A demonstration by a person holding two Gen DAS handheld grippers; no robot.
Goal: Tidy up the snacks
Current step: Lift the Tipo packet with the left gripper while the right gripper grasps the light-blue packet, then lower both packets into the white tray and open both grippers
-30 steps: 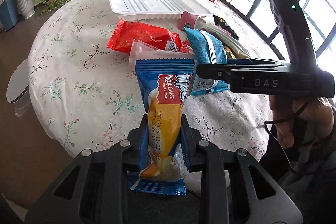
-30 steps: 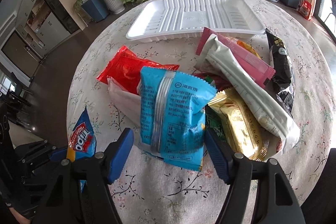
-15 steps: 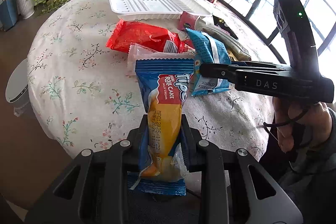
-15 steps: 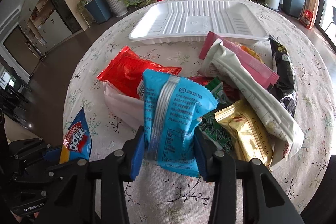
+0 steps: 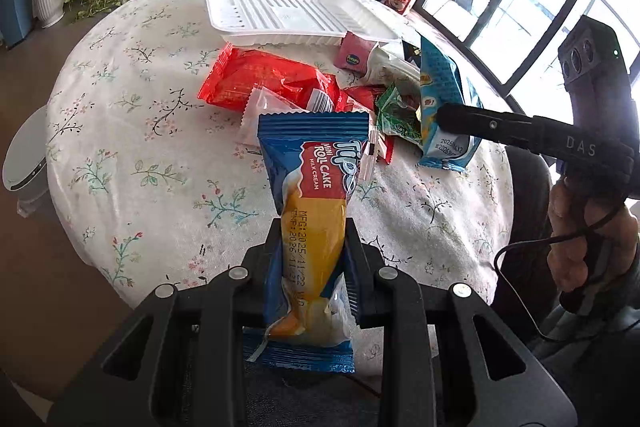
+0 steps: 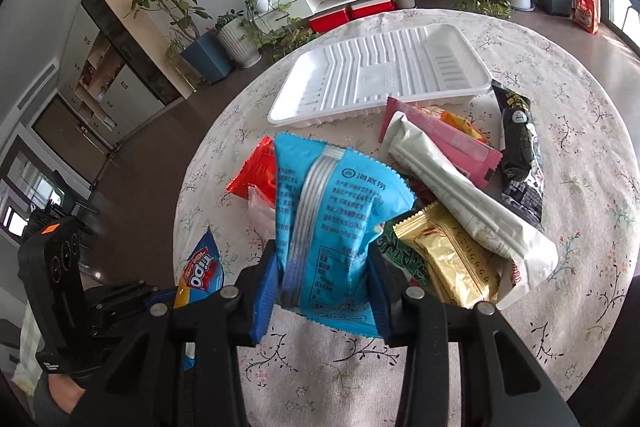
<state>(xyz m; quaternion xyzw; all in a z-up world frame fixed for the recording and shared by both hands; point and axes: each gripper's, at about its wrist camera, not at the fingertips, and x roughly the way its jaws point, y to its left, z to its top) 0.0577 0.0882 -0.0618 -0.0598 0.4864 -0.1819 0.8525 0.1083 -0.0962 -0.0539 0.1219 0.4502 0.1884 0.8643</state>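
Gripping a glossy blue roll-cake wrapper [image 5: 310, 223], the left gripper [image 5: 312, 259] is hovering nearer than the ribbed white tray [image 6: 380, 75], while the right gripper [image 6: 324, 287] is clenching a crinkly light-blue packet [image 6: 332, 223] above the foil snack pile [image 6: 452, 187] lying just before that tray.

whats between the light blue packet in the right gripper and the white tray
In the right wrist view, only bare floral tablecloth lies between the light blue packet and the white tray; the red packet sits off to the left.
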